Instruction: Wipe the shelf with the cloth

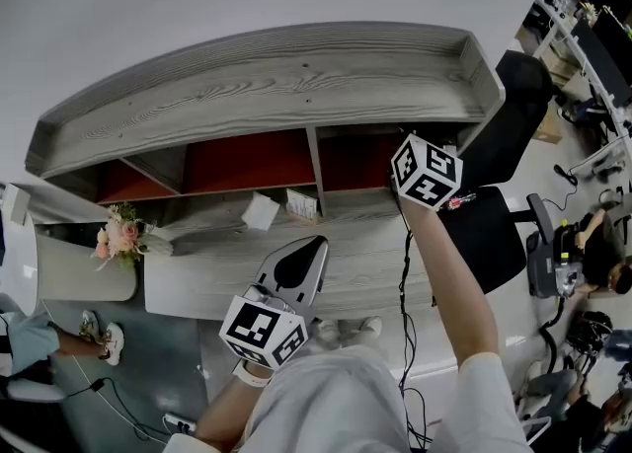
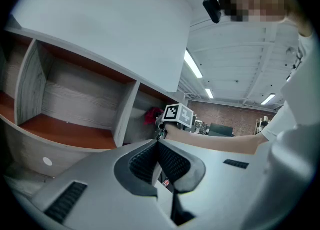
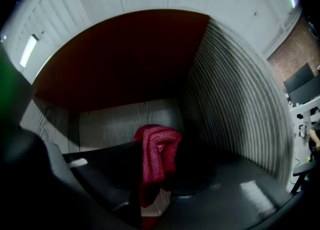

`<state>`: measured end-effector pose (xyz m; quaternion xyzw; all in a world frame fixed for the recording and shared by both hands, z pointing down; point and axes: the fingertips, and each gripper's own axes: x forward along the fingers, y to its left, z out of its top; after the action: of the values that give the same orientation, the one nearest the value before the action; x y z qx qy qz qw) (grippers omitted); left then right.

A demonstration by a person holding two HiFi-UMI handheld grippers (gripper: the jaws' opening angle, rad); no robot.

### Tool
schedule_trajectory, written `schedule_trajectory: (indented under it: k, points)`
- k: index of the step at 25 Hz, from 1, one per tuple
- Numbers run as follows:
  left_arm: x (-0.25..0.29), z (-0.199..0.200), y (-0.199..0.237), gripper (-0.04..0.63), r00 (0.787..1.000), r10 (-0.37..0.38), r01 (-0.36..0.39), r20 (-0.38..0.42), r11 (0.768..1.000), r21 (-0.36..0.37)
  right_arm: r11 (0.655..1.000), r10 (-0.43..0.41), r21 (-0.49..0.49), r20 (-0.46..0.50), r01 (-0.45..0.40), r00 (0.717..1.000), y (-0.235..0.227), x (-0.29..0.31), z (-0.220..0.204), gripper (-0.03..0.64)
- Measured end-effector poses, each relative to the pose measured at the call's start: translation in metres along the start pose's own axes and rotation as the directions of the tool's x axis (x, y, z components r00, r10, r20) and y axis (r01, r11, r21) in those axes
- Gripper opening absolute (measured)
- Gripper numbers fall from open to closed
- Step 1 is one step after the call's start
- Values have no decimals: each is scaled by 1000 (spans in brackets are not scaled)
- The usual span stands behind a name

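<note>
A grey wooden shelf unit (image 1: 267, 76) with red-backed compartments fills the head view. My right gripper, known here by its marker cube (image 1: 427, 173), reaches into the right-hand compartment (image 1: 355, 160), so its jaws are hidden in this view. In the right gripper view the right gripper (image 3: 150, 176) is shut on a red cloth (image 3: 159, 149), which hangs bunched just in front of the compartment's grey back wall (image 3: 125, 121). The left gripper (image 1: 312, 246) hovers lower, in front of the shelf. Its jaws are shut and hold nothing (image 2: 158, 145). The left gripper view shows the red cloth (image 2: 152, 115) beside the right gripper's cube (image 2: 178, 113).
A white box (image 1: 260, 211) and a small card (image 1: 301, 205) stand on the lower shelf board. Pink flowers (image 1: 120, 234) sit at the left end. A black office chair (image 1: 499, 165) stands right of the shelf, with a cable (image 1: 403, 283) hanging beside my right arm. A seated person's leg (image 1: 69, 340) shows at the lower left.
</note>
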<state>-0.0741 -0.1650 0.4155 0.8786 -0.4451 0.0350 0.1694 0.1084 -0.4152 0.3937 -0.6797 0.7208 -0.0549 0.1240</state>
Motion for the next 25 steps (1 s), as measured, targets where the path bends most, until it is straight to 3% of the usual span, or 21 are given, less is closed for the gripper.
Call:
schedule_trajectory:
  k: [10,17,25]
  points:
    - [-13,-4,13,6,1000,29,-29,-1,1000,-9,990,-124,-84,-168,111,978,-19,0,-52,126]
    - [-13,-9,13,6,1000,25,-25,-4,999,-21,975,-193,-170,-312,146,930,-29,1,-87,126]
    - [-15,-10,17,6,1000,30,-30,-2,999,-36,955,-225,-282,-497,89,838,-33,2,-126,126]
